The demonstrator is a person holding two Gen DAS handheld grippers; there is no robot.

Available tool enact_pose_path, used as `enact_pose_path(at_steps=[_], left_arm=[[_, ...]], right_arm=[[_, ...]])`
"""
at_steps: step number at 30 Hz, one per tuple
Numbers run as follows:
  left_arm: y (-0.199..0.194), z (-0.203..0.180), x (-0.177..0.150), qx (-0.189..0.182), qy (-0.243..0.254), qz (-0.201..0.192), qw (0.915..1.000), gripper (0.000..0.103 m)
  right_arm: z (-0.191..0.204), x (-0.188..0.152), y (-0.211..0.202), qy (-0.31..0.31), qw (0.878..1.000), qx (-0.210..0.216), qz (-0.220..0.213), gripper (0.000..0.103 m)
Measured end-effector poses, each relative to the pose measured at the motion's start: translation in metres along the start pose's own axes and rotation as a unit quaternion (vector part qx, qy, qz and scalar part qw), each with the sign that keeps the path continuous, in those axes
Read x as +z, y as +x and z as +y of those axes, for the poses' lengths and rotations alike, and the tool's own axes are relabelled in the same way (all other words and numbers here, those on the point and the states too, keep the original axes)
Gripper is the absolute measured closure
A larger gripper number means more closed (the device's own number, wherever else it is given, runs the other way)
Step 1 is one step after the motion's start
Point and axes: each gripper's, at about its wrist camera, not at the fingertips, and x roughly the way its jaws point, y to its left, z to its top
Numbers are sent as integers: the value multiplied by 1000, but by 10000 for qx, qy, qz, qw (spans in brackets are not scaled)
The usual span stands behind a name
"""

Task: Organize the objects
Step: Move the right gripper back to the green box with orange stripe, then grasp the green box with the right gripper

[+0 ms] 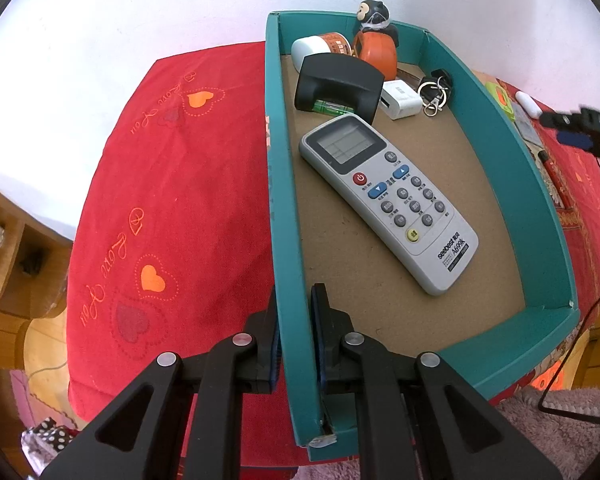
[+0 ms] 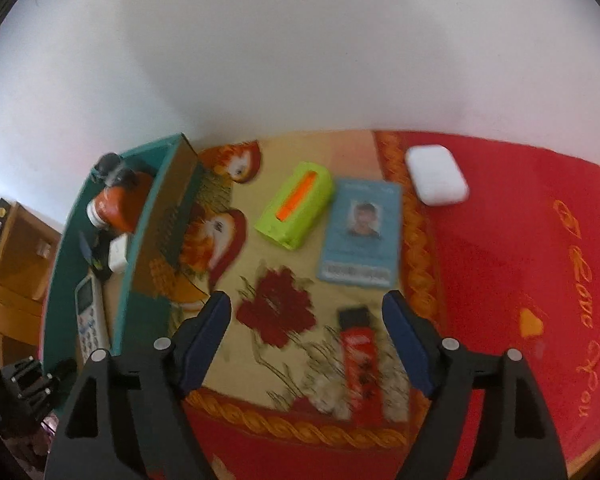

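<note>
One teal box holds remote, keys; left tool clamps its wall; right tool apart.

The box, in the centre of the left wrist view, has teal walls and a plain brown floor. In it lie a pale grey remote with dark grey, blue, red and yellow-green buttons, a black holder, a white charger and an orange-and-black figurine. The cloth at left is red with orange hearts and orange script. In the right wrist view, mid-frame, sit a lime-green pack with an orange stripe, a light blue card, a white case, and lower down a red-and-black lighter on a cream, red-flowered panel.
</note>
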Motion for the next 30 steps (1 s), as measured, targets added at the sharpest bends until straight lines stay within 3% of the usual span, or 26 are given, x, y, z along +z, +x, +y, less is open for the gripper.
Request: enact_pose_path(at_steps=[6, 12, 21, 22, 24, 30], left_arm=[[0, 0, -1, -8, -14, -23, 10000, 89], [0, 0, -2, -11, -7, -27, 10000, 89], [-1, 0, -2, -31, -17, -35, 10000, 89], [-1, 0, -2, -37, -14, -35, 10000, 89], [-1, -1, -2, -40, -20, -37, 10000, 89], [-2, -2, -3, -44, -13, -40, 10000, 89]], right_arm=[[14, 29, 30, 410, 9992, 29, 26, 25], [34, 51, 56, 261, 9986, -462, 31, 29], [34, 43, 67, 386, 9969, -685, 41, 33], [34, 42, 67, 344, 9967, -735, 34, 37], [35, 41, 66, 280, 9955, -904, 7, 56], [31, 38, 61, 319, 9957, -874, 26, 62]])
